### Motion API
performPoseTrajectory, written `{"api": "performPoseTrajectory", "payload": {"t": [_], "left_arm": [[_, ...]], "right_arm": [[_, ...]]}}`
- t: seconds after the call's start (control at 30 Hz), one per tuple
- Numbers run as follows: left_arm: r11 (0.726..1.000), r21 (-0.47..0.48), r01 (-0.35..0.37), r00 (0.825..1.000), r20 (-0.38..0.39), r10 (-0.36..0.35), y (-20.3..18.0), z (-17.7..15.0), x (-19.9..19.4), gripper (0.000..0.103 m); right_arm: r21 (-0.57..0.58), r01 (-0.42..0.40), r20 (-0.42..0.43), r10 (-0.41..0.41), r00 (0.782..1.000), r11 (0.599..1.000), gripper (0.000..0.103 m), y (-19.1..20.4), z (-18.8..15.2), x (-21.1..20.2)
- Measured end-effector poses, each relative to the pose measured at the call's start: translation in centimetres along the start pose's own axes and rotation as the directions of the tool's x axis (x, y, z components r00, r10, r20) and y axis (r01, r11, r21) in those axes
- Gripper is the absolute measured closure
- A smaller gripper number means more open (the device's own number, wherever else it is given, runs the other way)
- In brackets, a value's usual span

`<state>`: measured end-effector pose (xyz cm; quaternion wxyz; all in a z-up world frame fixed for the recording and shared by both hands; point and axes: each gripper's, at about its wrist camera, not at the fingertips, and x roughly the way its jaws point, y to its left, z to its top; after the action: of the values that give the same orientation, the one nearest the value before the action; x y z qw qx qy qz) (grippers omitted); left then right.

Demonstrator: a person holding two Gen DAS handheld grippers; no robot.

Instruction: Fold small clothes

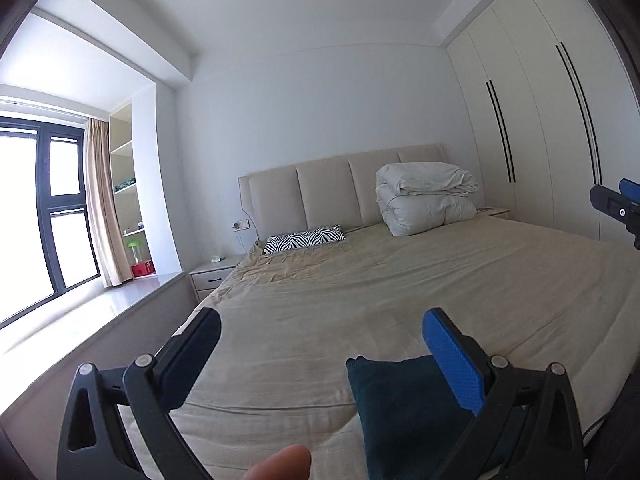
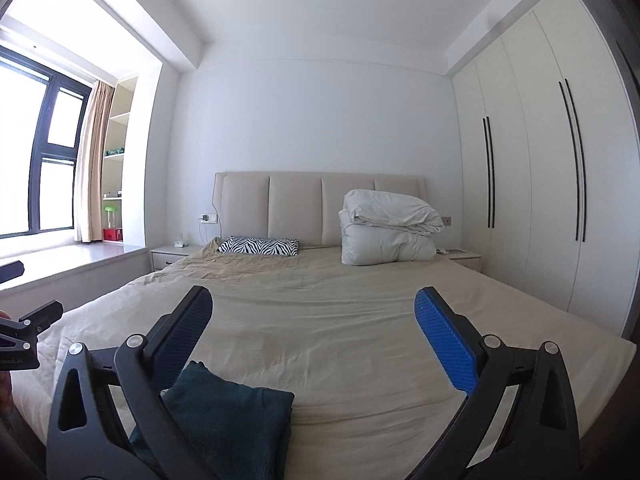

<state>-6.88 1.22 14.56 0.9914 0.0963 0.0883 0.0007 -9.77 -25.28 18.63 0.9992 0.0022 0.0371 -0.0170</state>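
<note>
Your left gripper is released, its two fingers spread wide with nothing between them. It hangs above the near part of the bed and points toward the headboard. Your right gripper is released too, fingers wide apart and holding nothing, aimed the same way.

The dark teal cloth lies on the beige sheet at the near edge of the bed. In the left wrist view it sits to the right, partly hidden behind the blue pad of your left gripper's right finger. In the right wrist view the cloth lies to the left, with the dark left finger crossing in front of its near left part. It looks folded into a thick, roughly rectangular bundle, its far edge a little rumpled. Neither gripper touches it as far as you can see; the cloth lies between the two.

Your fingertip shows at the bottom edge of the left view.

At the far end of the bed a zebra pillow lies on the left, and a folded white duvet is piled on the right against the headboard. A wardrobe lines the right wall. On the left are a window, a curtain and open shelves. A nightstand stands left of the bed.
</note>
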Motion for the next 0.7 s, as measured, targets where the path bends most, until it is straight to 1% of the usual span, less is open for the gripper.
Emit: {"api": "performPoseTrajectory", "payload": {"t": [0.07,0.13,0.17,0.23,0.27,0.3,0.33,0.37,0.4,0.43,0.47,0.53,0.57,0.63,0.67,0.7], "left_arm": [[1.000,0.003,0.018,1.000,-0.022,-0.018,-0.3,-0.1,0.3,0.000],[0.998,-0.008,0.055,0.995,-0.079,-0.055,-0.8,-0.7,1.1,0.000],[0.997,-0.018,0.070,0.992,-0.104,-0.071,-1.0,-1.1,1.4,0.000],[0.995,-0.037,0.090,0.983,-0.157,-0.094,-1.4,-2.0,2.1,0.000],[0.995,-0.044,0.092,0.977,-0.189,-0.099,-1.6,-2.6,2.5,0.000],[0.996,-0.047,0.078,0.971,-0.224,-0.086,-1.8,-3.1,3.0,0.000],[0.998,-0.044,0.047,0.963,-0.263,-0.057,-2.0,-3.7,3.6,0.000],[1.000,-0.031,0.005,0.950,-0.311,-0.015,-2.3,-4.5,4.2,0.000],[1.000,-0.018,-0.021,0.933,-0.360,0.013,-2.7,-5.5,4.8,0.000],[0.999,-0.018,-0.029,0.916,-0.402,0.019,-2.8,-6.4,5.5,0.000],[0.999,-0.027,-0.032,0.898,-0.439,0.017,-2.8,-7.3,6.2,0.000],[0.998,-0.058,-0.032,0.865,-0.502,-0.002,-2.6,-8.7,7.4,0.000],[0.997,-0.078,-0.025,0.850,-0.526,-0.019,-2.5,-9.2,7.8,0.000],[0.994,-0.111,-0.020,0.823,-0.566,-0.047,-2.4,-10.6,8.1,0.000],[0.992,-0.125,-0.017,0.811,-0.581,-0.059,-2.3,-11.1,8.3,0.000],[0.990,-0.138,-0.014,0.799,-0.597,-0.072,-2.4,-11.6,8.7,0.000]], "right_arm": [[0.027,-0.026,-0.027,0.027,0.999,0.999,0.000,0.3,0.6,0.4],[0.050,-0.061,-0.067,0.064,0.996,0.997,0.000,0.7,0.8,1.1],[0.049,-0.073,-0.081,0.077,0.994,0.996,0.000,1.0,0.8,1.2],[0.007,-0.095,-0.115,0.095,0.989,0.995,0.000,1.9,0.2,1.7],[-0.025,-0.089,-0.137,0.085,0.987,0.996,0.000,2.4,-0.3,2.0],[-0.047,-0.076,-0.167,0.067,0.984,0.996,0.000,2.8,-0.9,2.5],[-0.049,-0.076,-0.203,0.065,0.977,0.996,0.000,3.0,-1.4,2.8],[-0.033,-0.079,-0.248,0.069,0.966,0.996,0.000,3.1,-2.1,3.4],[-0.007,-0.070,-0.302,0.065,0.951,0.997,0.000,3.1,-2.9,4.0],[0.023,-0.062,-0.352,0.066,0.933,0.998,0.000,3.1,-3.7,4.7],[0.052,-0.055,-0.396,0.071,0.915,0.997,0.000,2.9,-4.7,5.4],[0.075,-0.021,-0.467,0.054,0.882,0.997,0.000,2.8,-6.3,6.4],[0.068,-0.008,-0.488,0.040,0.872,0.998,0.000,2.8,-7.2,6.9],[0.010,0.045,-0.515,-0.034,0.857,0.999,0.000,3.0,-8.7,7.7],[-0.014,0.059,-0.522,-0.058,0.851,0.998,0.000,3.1,-9.3,7.9],[-0.025,0.061,-0.535,-0.065,0.843,0.998,0.000,3.2,-9.9,8.1]]}}
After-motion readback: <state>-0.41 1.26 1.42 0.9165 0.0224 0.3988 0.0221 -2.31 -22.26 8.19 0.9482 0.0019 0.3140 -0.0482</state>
